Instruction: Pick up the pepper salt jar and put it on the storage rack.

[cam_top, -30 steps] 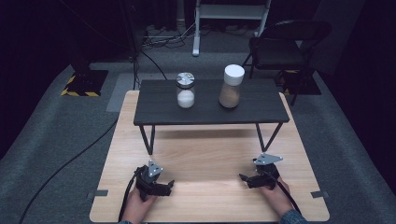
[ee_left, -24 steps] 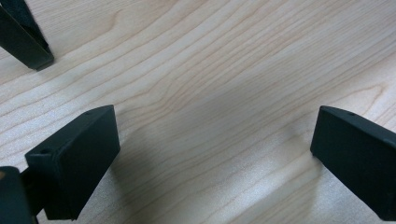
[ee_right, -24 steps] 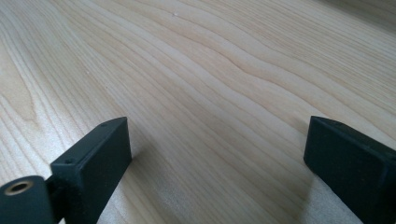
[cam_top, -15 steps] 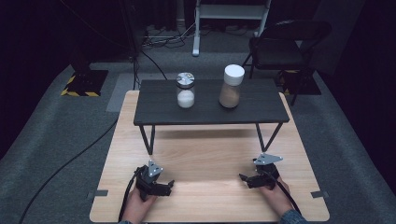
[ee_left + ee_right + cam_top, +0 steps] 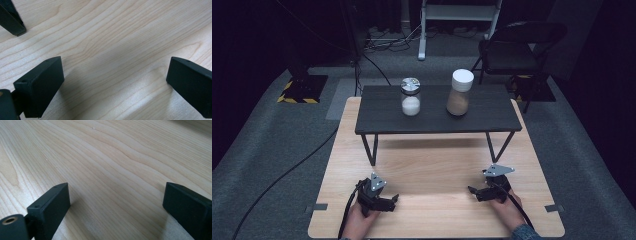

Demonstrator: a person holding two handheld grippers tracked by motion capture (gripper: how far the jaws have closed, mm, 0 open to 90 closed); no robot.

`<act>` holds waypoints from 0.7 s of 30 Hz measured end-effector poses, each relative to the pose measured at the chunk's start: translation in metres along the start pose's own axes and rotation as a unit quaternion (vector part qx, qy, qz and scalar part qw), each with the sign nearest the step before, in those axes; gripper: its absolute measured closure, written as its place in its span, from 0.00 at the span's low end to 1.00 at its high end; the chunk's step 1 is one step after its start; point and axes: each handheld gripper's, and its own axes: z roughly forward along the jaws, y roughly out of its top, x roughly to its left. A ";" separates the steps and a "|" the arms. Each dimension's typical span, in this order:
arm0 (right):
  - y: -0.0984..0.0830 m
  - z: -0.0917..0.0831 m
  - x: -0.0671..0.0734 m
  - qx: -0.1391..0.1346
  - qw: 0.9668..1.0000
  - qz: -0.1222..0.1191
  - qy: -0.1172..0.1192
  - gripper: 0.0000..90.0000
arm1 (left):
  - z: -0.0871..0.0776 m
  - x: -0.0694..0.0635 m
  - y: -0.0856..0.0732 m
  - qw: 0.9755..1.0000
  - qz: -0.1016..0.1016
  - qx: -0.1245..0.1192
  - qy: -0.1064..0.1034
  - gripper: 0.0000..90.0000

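Both grippers rest low on the pale wooden table (image 5: 432, 165), near its front edge, each held by a hand. My left gripper (image 5: 393, 200) points right and stands open. In the left gripper view its jaws are wide apart, and the left gripper (image 5: 115, 72) has only bare wood between them. My right gripper (image 5: 473, 191) points left toward it, also open. In the right gripper view the right gripper (image 5: 116, 197) likewise holds nothing, with wood grain between its jaws. The two grippers sit well apart.
A low black shelf (image 5: 492, 115) on thin legs stands across the table's far half. On it are a glass jar of white powder (image 5: 411, 98) and a taller white-lidded jar of brown powder (image 5: 459, 93). A black chair (image 5: 512, 55) stands behind. A black tip (image 5: 11, 20) shows at the upper left.
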 end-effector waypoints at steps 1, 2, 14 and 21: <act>0.000 0.000 0.000 0.000 1.000 0.000 0.000 0.08 | 0.000 0.000 0.000 1.000 0.000 0.000 0.000 0.01; 0.000 0.000 0.000 0.000 1.000 0.000 0.000 0.08 | 0.000 0.000 0.000 1.000 0.000 0.000 0.000 0.01; 0.000 0.000 0.000 0.001 1.000 -0.003 0.002 0.08 | 0.002 0.000 0.002 1.000 0.000 0.000 -0.001 0.01; 0.000 0.000 0.000 0.001 1.000 -0.003 0.002 0.08 | 0.002 0.000 0.002 1.000 0.000 0.000 -0.001 0.01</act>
